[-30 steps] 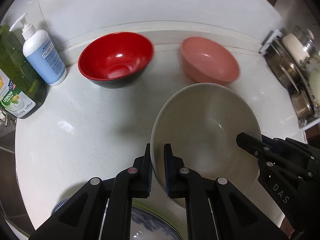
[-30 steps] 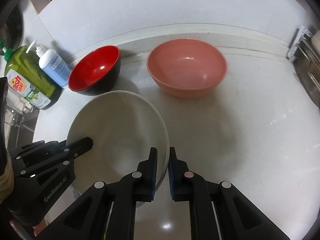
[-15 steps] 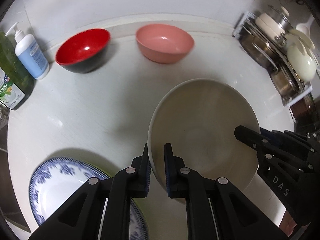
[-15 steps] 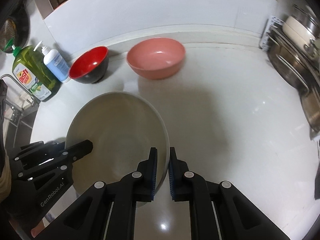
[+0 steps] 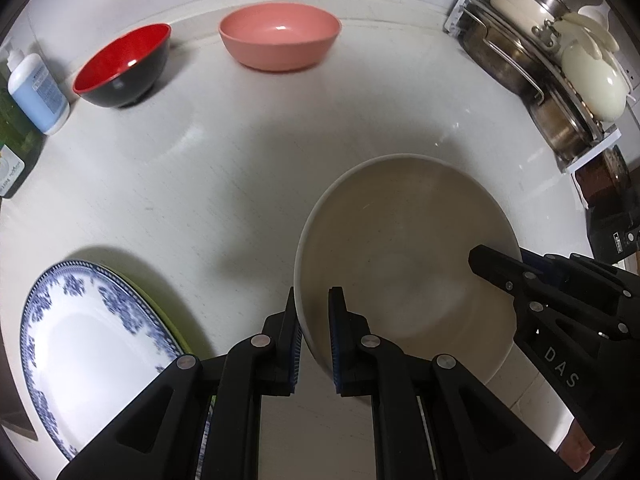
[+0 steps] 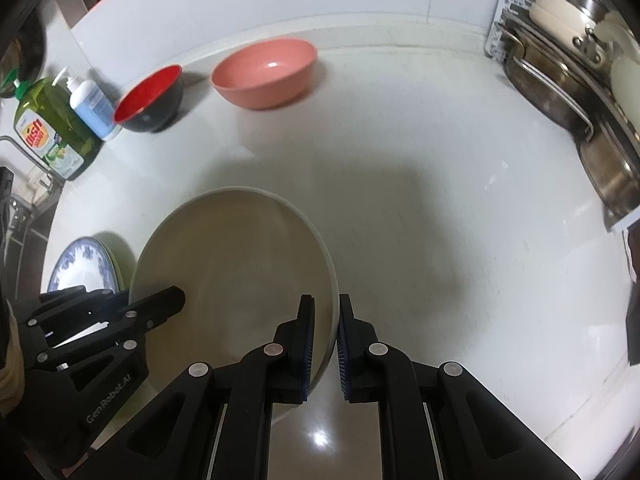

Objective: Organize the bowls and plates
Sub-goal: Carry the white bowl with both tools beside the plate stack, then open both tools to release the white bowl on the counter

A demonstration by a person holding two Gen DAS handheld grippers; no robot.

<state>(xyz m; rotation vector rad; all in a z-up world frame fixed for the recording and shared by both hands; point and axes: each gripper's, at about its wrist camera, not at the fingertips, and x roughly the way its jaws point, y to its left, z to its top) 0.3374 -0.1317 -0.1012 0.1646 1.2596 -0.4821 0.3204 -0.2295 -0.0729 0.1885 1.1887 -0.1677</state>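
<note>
- A white kitchen counter (image 5: 208, 184) runs to a raised lip under a pale wall.
- Along that back edge stand a pink bowl (image 5: 280, 36) and, to its left, a red bowl with a black outside (image 5: 122, 66).
- A blue pump bottle (image 5: 36, 88) and a green dish-soap bottle (image 6: 50, 132) stand at far left.
- A blue-patterned plate (image 5: 92, 348) lies near left, atop a green one.
- A rack of steel pots (image 5: 536, 80) lines the right.
</note>
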